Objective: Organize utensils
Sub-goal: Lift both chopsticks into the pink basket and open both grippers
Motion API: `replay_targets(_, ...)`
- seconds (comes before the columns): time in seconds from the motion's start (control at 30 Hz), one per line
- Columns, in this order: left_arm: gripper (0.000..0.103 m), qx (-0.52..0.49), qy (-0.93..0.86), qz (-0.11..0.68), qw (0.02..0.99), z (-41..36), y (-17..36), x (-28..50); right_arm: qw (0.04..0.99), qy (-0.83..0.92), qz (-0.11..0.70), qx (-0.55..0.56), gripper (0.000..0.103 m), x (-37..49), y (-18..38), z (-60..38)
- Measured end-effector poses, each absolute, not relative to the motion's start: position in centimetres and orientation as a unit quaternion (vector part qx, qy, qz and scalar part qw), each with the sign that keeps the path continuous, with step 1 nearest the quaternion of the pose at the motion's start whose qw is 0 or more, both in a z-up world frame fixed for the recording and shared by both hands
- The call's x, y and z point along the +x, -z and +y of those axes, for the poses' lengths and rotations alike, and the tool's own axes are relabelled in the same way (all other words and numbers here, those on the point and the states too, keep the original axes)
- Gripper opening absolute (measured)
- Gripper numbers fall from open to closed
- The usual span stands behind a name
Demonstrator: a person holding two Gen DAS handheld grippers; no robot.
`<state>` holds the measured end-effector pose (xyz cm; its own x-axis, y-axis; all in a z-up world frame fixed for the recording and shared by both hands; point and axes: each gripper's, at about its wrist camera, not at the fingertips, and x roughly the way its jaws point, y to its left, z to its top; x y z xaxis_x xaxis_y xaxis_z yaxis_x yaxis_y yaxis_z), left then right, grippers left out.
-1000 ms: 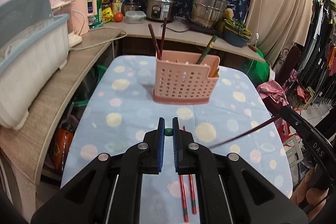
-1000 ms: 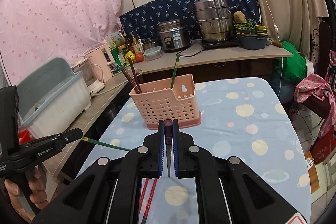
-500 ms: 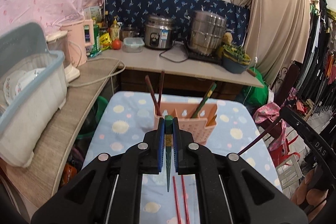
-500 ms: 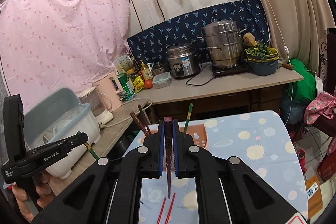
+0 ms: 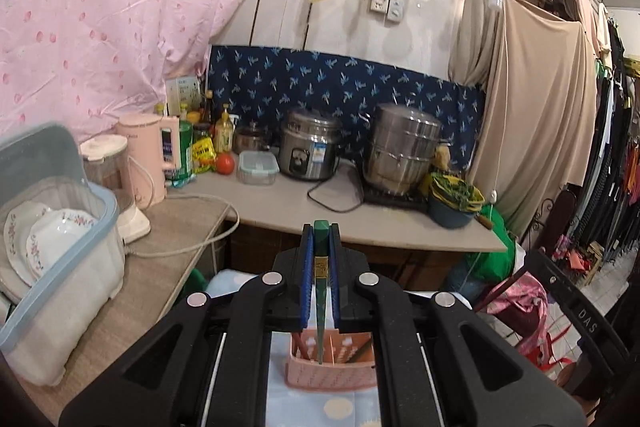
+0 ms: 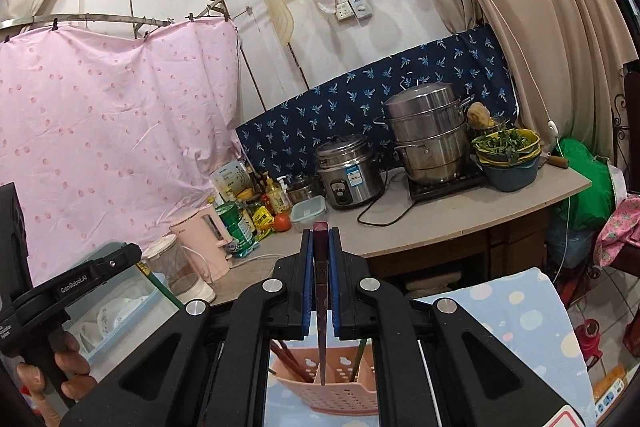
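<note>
Above the pink slotted utensil holder (image 5: 332, 363), the left gripper (image 5: 321, 275) pinches a green chopstick (image 5: 320, 307) and the right gripper (image 6: 321, 279) a dark red chopstick (image 6: 321, 327), both hanging tip-down, apparently so they can drop into its compartments.

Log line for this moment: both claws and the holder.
left claw: shut on green chopstick | right claw: shut on dark red chopstick | both tips above pink holder | step: insertion not yet done

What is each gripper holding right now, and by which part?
The left gripper clamps a green chopstick near its thick top end. The right gripper clamps a dark red chopstick likewise; both tips hang over the pink utensil basket.
</note>
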<state>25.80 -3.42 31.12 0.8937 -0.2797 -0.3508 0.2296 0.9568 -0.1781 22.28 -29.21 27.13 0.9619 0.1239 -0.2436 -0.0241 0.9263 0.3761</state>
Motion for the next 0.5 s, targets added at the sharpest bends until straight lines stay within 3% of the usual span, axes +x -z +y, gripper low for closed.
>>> replay_targets(0.5, 0.007, -0.055, 0.131, 0.231, 0.962, -5.3, -24.7, 30.7, 0.963, -0.038, 0.204, 0.171, 0.007, 27.8, -21.0, -27.8)
